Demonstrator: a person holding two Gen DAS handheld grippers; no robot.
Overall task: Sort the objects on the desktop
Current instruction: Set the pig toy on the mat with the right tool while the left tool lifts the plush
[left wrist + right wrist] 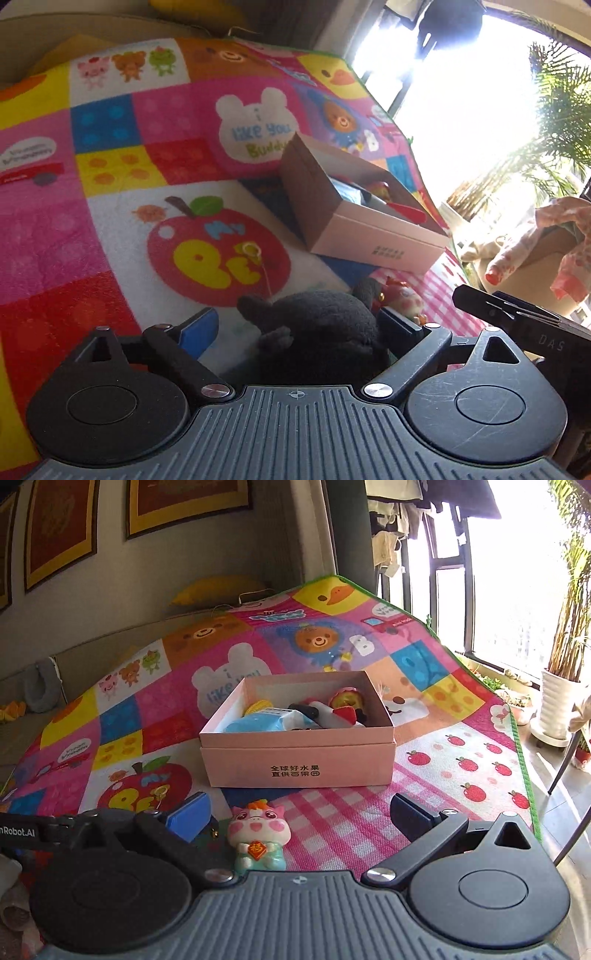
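Pink cardboard box (297, 764) stands open on a patchwork play mat (147, 709) covering the worktop, with several small toys already inside it.
Left tool (297, 326): jaws spread wide, released; a dark plush toy (317, 332) lies on the mat between the fingers, and the blue pad (199, 332) on one side stands clear of it, while contact on the other side cannot be told. Right tool (299, 816): jaws spread wide, released, nothing gripped; a pink-and-green pig figurine (256, 836) lies on the mat between the fingers, nearer the blue-padded one, touching neither. Both toys lie outside the box, on its near side. The box holds a blue item, a yellow item and red-and-black pieces; these are too crowded to identify.
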